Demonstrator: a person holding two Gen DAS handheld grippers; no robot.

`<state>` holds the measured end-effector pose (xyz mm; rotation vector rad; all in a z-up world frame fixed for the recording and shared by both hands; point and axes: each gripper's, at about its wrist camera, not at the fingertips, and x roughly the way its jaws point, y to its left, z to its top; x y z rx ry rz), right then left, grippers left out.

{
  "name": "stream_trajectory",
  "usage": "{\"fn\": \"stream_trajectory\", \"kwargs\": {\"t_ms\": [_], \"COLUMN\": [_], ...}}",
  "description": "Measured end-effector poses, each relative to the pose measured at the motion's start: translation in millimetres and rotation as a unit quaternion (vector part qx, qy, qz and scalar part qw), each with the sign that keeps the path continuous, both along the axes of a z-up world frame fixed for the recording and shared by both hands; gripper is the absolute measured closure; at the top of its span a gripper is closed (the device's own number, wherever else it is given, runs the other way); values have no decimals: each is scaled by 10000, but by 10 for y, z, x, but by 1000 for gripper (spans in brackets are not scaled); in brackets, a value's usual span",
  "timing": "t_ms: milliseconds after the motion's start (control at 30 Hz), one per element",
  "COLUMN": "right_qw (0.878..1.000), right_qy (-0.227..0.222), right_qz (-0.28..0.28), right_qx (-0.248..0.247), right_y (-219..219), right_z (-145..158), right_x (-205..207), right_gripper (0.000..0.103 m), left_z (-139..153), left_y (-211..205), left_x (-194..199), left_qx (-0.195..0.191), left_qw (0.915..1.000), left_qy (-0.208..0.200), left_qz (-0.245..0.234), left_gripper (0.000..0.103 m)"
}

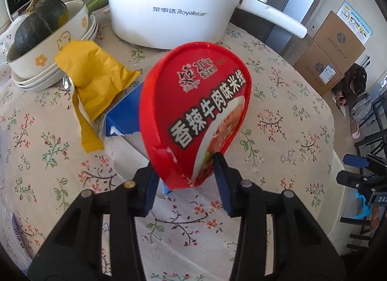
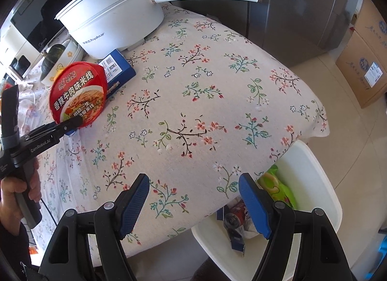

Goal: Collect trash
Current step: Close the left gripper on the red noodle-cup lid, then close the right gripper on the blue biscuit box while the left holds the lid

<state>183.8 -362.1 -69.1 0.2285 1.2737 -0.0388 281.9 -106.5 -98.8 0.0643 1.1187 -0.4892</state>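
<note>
One white bin (image 2: 312,172) holding wrappers and can, left gripper (image 1: 183,172) jaws pinching red noodle lid (image 1: 193,102), right gripper (image 2: 193,198) jaws spread.

"Royalstar" on white pot (image 1: 169,10)

A table under a floral tablecloth (image 2: 217,92) fills the space ahead of the fingers. Past its far edge stands a grey steel fridge (image 2: 297,7), and to the right of the fingers stacked cardboard boxes (image 2: 365,63) sit on a pale tiled floor (image 2: 358,131). Far left, beyond the fingers, is a dark-fronted microwave (image 2: 31,22). Daylight is bright and even.
</note>
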Motion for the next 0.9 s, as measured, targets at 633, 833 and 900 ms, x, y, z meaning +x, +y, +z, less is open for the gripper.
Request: {"fn": "stream_trajectory", "kwargs": {"t_ms": [633,833,900], "right_qw": [9997,9994,9992], "right_qy": [-27,-48,-62], "right_qz": [259,352,379], "right_qx": [38,53,62], "right_y": [181,262,280], "right_z": [68,95,107], "right_x": [-83,-129,-146], "right_gripper": [25,25,25], "left_z": [204,205,205], "left_y": [367,542,590], "left_x": [-762,-870,-916], "left_qx": [-364,-465,-515], "left_qw": [9978,9962,9953], "left_qy": [524,728,818], "left_qz": [-197,49,93], "left_gripper": [70,59,48]}}
